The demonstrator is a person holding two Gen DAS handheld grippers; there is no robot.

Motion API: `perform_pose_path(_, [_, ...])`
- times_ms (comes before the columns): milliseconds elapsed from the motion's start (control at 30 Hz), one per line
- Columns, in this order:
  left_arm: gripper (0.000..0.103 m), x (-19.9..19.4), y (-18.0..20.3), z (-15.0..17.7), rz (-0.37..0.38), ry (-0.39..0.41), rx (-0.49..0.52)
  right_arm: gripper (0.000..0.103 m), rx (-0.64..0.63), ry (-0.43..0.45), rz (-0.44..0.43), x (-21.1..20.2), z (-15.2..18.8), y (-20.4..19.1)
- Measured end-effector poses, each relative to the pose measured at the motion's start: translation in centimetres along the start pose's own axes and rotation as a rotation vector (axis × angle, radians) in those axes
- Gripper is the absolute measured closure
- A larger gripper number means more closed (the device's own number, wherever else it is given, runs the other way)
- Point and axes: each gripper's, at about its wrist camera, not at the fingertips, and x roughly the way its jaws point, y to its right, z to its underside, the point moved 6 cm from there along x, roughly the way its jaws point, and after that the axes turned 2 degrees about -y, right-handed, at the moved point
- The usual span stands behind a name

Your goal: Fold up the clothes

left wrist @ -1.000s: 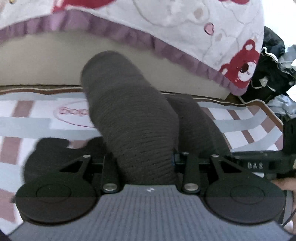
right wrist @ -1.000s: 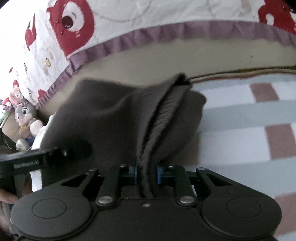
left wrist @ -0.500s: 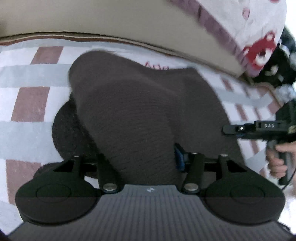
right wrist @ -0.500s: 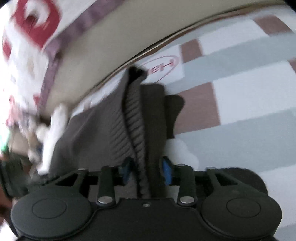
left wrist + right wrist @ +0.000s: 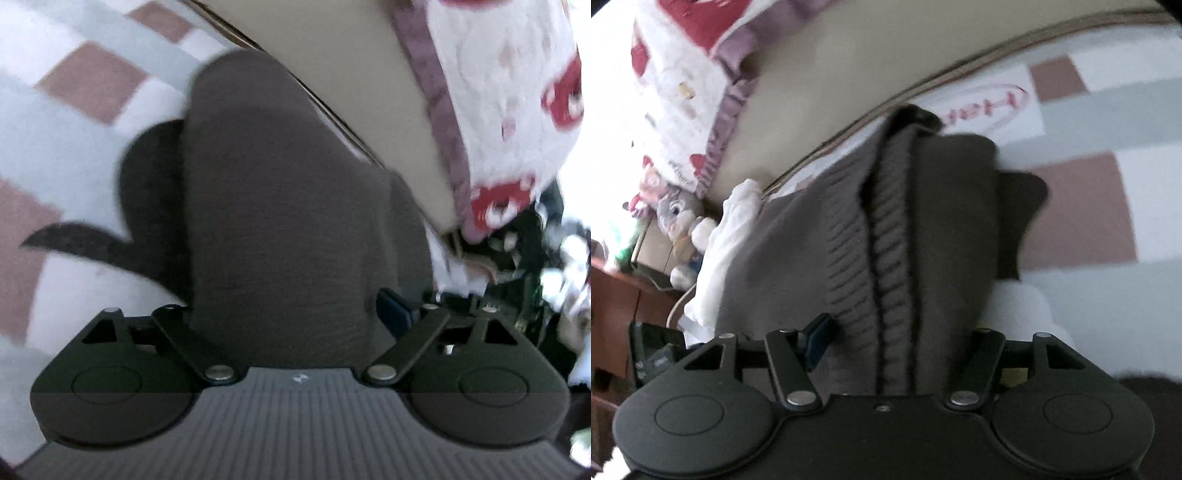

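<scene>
The left tool (image 5: 286,314) is standing spread wide around a thick fold of the brown knit sweater (image 5: 280,206), which is lying over the checked mat (image 5: 55,155) beside the bed's bear-print quilt (image 5: 517,92). The right tool (image 5: 897,339) is likewise spread apart, the sweater's ribbed edge (image 5: 886,240) running between its fingers; a plush rabbit (image 5: 679,218) is sitting far left

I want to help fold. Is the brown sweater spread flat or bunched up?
Bunched up. The sweater sits in thick doubled layers between both grippers, ribbed edge folded on itself.
</scene>
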Motion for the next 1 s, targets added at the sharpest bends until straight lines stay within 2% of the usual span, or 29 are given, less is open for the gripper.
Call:
perform_pose_path(33, [0.029,0.3,0.7,0.0,-0.049,-0.008,0.074,0.052,-0.039,0.014,-0.003,0.1,-0.1,-0.3])
perform_pose_path(67, [0.047,0.3,1.6,0.0,-0.101,0.002,0.151,0.059,-0.094,0.026,0.009,0.0,-0.1,-0.9])
perform_pose_path(100, [0.06,0.0,2.7,0.1,-0.144,0.034,0.217,0.069,-0.151,0.039,0.021,-0.1,-0.1,-1.5])
perform_pose_path(133, [0.063,-0.3,4.0,0.2,-0.196,0.067,0.292,0.071,-0.217,0.063,0.042,-0.6,-0.3,-2.8])
perform_pose_path(200, [0.064,-1.2,7.5,0.6,-0.353,0.107,0.509,0.072,-0.358,0.106,0.083,-1.3,-0.3,-5.6])
perform_pose_path(267, [0.064,-0.8,8.1,0.6,-0.372,0.086,0.499,0.073,-0.487,0.13,0.107,-1.4,0.1,-8.4])
perform_pose_path(333, [0.064,-0.3,8.4,0.6,-0.385,0.065,0.476,0.071,-0.502,0.111,0.162,-0.4,0.0,-8.1])
perform_pose_path(367, [0.063,-0.1,7.6,0.2,-0.369,0.057,0.421,0.069,-0.453,0.088,0.194,0.4,-0.4,-6.9])
perform_pose_path(433, [0.061,0.0,6.2,-0.5,-0.322,0.038,0.327,0.06,-0.289,0.058,0.185,1.2,-1.4,-4.1])
perform_pose_path(533, [0.058,-0.3,5.0,-1.2,-0.272,0.026,0.255,0.045,-0.115,0.026,0.104,1.6,-2.2,-2.1])
perform_pose_path(567, [0.055,-0.2,5.0,-1.3,-0.275,0.026,0.252,0.041,-0.101,0.005,0.096,1.8,-2.1,-1.9])
perform_pose_path(600, [0.052,0.0,4.9,-1.3,-0.277,0.028,0.246,0.029,-0.089,-0.016,0.089,2.0,-1.9,-1.7])
perform_pose_path(700, [0.049,0.3,5.1,-1.1,-0.285,0.03,0.236,0.026,-0.126,-0.075,0.113,2.6,-0.5,-2.5])
perform_pose_path(767, [0.049,0.1,5.2,-0.8,-0.288,0.029,0.241,0.041,-0.23,-0.052,0.155,2.2,0.2,-4.0])
perform_pose_path(800, [0.05,0.1,5.5,-0.5,-0.29,0.029,0.267,0.064,-0.282,-0.04,0.176,2.1,0.5,-4.8])
perform_pose_path(867, [0.056,-0.3,6.7,0.3,-0.317,0.033,0.346,0.072,-0.33,0.002,0.197,1.4,0.5,-5.9])
perform_pose_path(933, [0.064,-1.3,7.4,0.4,-0.338,0.045,0.378,0.074,-0.331,0.052,0.225,0.5,0.2,-7.2])
perform_pose_path(1000, [0.068,-2.3,8.2,0.6,-0.36,0.057,0.409,0.075,-0.425,0.068,0.292,0.4,0.9,-9.1])
